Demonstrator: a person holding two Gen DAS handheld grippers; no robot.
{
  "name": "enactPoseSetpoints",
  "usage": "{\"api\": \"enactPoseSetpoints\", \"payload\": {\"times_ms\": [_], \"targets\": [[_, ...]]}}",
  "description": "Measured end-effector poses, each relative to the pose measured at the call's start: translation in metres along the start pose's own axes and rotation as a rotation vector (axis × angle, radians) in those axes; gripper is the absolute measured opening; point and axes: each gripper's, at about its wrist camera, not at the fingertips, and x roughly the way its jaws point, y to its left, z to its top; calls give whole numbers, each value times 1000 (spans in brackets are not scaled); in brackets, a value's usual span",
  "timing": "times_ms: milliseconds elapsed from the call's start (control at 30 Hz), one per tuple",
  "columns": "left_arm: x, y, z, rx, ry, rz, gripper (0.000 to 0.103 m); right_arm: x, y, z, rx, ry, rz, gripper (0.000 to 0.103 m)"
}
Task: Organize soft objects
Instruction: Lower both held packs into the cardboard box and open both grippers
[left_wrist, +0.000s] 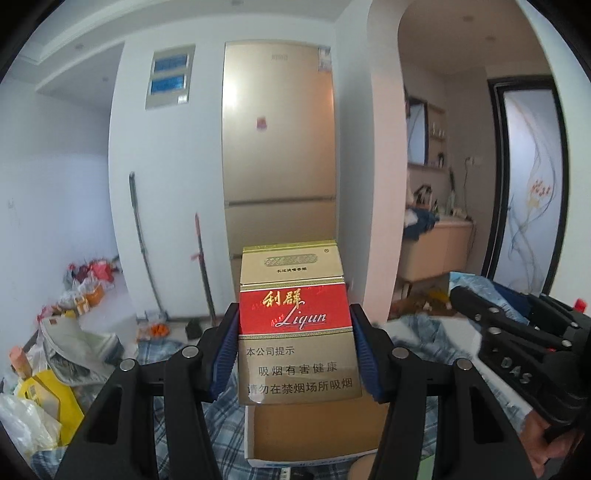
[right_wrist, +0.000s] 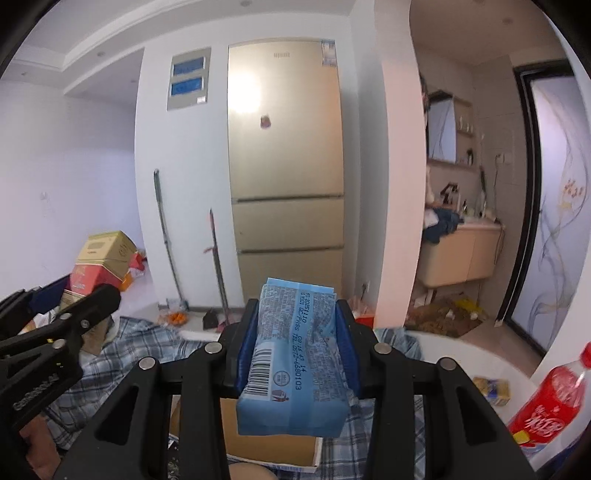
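Left gripper (left_wrist: 293, 325) pinching Liqun cigarette pack (left_wrist: 294, 325), right gripper (right_wrist: 295, 347) pinching blue tissue packet (right_wrist: 293, 363), both above open cardboard box (right_wrist: 273, 448); soft packet may slip if squeezed unevenly.

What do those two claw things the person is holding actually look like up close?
Both are matte black plastic linkages joined by round silver pins. The left gripper and the right gripper each carry two ribbed blue rubber pads on the inner faces of their fingers. White embossed lettering runs along the side of each body. No cables show. A bare hand grips one handle.
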Motion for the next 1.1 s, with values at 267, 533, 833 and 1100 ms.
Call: {"api": "enactPoseSetpoints", "payload": {"times_ms": [267,533,833,1100], "targets": [[64,2,-34,14,141,14,59,57,-3,-30,13,173,18,39],[126,7,-83,32,324,16,59,109,-7,-71,-4,342,-24,39],[150,16,-102,19,407,14,59,136,2,-96,-6,482,48,39],[146,17,-101,31,380,53,82,133,8,-96,-36,450,34,62]]}}
